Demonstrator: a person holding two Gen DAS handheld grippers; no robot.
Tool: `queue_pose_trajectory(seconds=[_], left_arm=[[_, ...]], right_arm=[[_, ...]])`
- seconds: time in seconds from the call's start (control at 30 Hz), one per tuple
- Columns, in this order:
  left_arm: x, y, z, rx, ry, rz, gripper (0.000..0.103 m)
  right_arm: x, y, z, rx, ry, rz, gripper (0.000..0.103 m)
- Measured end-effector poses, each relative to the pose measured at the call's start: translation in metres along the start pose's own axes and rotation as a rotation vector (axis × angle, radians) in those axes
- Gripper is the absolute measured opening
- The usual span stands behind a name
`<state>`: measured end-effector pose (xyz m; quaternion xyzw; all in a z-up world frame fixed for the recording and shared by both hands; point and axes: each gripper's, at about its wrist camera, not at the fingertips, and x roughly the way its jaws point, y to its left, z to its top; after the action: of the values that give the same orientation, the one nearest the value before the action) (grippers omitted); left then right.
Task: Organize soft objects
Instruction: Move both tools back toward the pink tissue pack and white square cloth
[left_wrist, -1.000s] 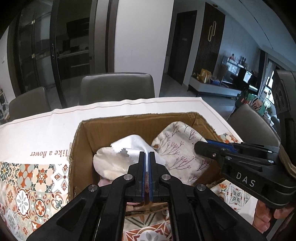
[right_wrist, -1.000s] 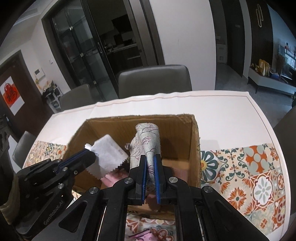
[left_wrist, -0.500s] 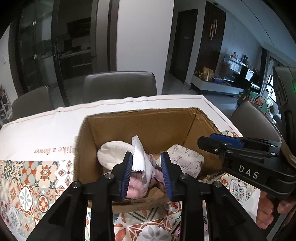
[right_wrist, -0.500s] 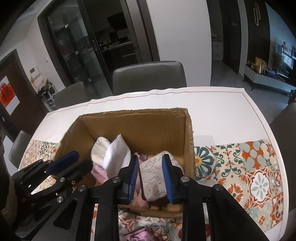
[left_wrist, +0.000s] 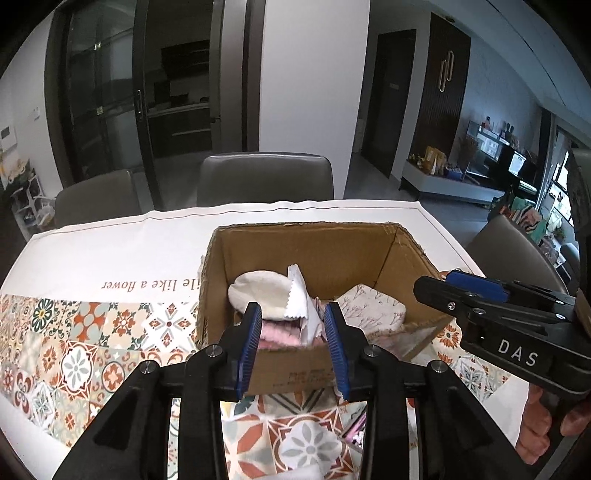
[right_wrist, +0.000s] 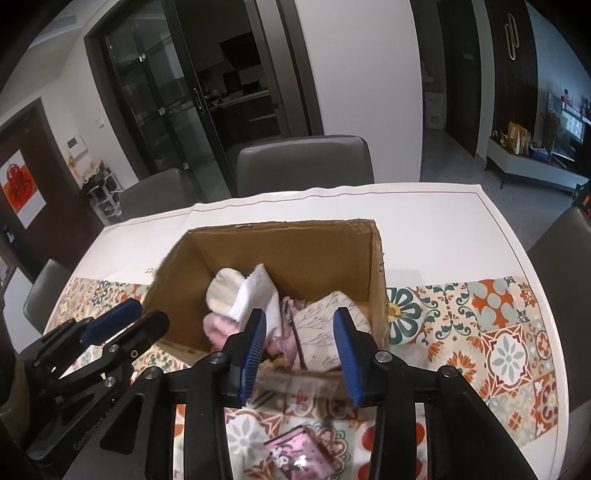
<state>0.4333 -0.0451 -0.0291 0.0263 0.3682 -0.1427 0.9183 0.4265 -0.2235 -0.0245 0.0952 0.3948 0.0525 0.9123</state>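
At frame centre, cardboard box (left_wrist: 314, 254): open-topped, standing on the patterned tablecloth (left_wrist: 74, 339); seen too in the right wrist view (right_wrist: 295, 251).
Left gripper (left_wrist: 294, 345): released, blue pads spread wide with nothing between them, just before the box's near wall.
Right gripper (right_wrist: 301, 347): released likewise, empty, at the box's near edge.
White cloth (left_wrist: 299, 299): zigzag-edged, inside the box, leaning on a cream pad (left_wrist: 258, 291).
Floral cloth (right_wrist: 325, 325): bundled in the box's right half.
Pink fluffy item (left_wrist: 277, 334): low in the box, beneath the white cloth.
Lower centre, right wrist view, pink packet (right_wrist: 299, 452): on the tablecloth outside the box.
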Motion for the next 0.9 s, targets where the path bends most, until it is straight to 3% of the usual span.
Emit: queue_pose_trajectory(seconds=[0.33,0.4,0.6,0.9], left_arm=[[-0.023,-0.002,-0.022,-0.008,0.022,0.029,0.04],[-0.027,-0.003,-0.027,-0.005,0.03,0.033,0.047],[-0.036,-0.004,-0.042,-0.001,0.054,0.054,0.055],[-0.041,-0.003,-0.07,-0.022,0.116,0.077,0.057]], right_arm=[[-0.017,0.008,-0.02,-0.016,0.013,0.01,0.052],[-0.018,0.009,-0.025,-0.013,0.022,0.013,0.052],[-0.017,0.009,-0.041,-0.015,0.067,0.023,0.056],[-0.014,0.012,-0.063,-0.047,0.126,0.018,0.058]])
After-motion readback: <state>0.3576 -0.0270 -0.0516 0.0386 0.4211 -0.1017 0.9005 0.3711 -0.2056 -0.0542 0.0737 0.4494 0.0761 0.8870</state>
